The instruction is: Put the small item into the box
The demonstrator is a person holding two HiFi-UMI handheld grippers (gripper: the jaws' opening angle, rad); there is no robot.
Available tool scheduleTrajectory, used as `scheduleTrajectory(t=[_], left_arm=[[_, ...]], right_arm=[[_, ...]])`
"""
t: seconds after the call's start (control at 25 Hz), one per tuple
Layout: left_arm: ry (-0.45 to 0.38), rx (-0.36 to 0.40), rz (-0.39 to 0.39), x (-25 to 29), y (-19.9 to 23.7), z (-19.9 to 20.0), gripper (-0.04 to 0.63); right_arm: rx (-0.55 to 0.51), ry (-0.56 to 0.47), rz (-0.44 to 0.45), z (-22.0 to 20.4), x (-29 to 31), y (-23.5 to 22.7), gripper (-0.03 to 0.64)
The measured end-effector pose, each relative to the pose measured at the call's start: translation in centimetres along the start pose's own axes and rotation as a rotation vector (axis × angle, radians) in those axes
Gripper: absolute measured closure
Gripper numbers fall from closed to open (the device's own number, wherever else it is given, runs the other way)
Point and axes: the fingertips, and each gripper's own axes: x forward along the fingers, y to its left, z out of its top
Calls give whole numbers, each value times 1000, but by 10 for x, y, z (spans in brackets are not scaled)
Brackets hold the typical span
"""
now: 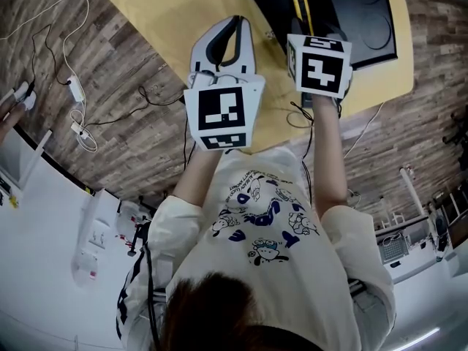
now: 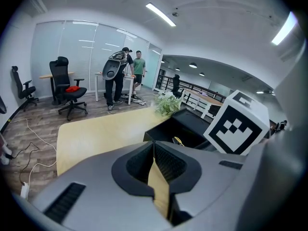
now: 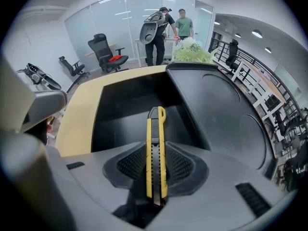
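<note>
You're working in an open-plan office: rolling office chairs (image 2: 67, 88) stand on the wood-look floor (image 2: 38, 124), a glass partition wall (image 2: 72, 57) closes off the far side, strip lights (image 2: 161, 14) run along the ceiling, and two people (image 2: 122, 76) stand at a white desk (image 2: 100, 75) beyond your pale table (image 2: 96, 134).

surface: pale yellow wooden desk (image 1: 161, 6) with rounded corners | directly on it: open black plastic box (image 1: 344, 6), lid laid back beside | far edge: green leafy plant (image 3: 191, 52) behind the box
</note>
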Motion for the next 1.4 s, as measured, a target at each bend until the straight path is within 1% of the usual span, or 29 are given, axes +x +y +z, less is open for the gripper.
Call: scheduleTrajectory(t=[0.12,0.28,0.44,0.52,0.72,0.96,1.4], left_arm=[[-10,-1,1,-4,4,2,572],[-41,7,-11,-13,4,16,572],[-88,31,-40,-26,-2,36,572],[-114,46,-59,-33,-7,49,572],[-169,75,-103,-62,-19,72,572],[-264,135,-184,-90,-44,106,572],[-393,204,-283,-144,-81,144,572]], right_arm=[[25,-39,7,5,-5,2,465],[54,-108,15,19,-27,7,470],[96,-218,12,34,-62,16,511],[123,-286,2,41,-82,20,548],[178,-421,-10,45,-136,33,566],[236,-597,-82,55,-201,30,572],[279,-784,-167,54,-282,33,574]])
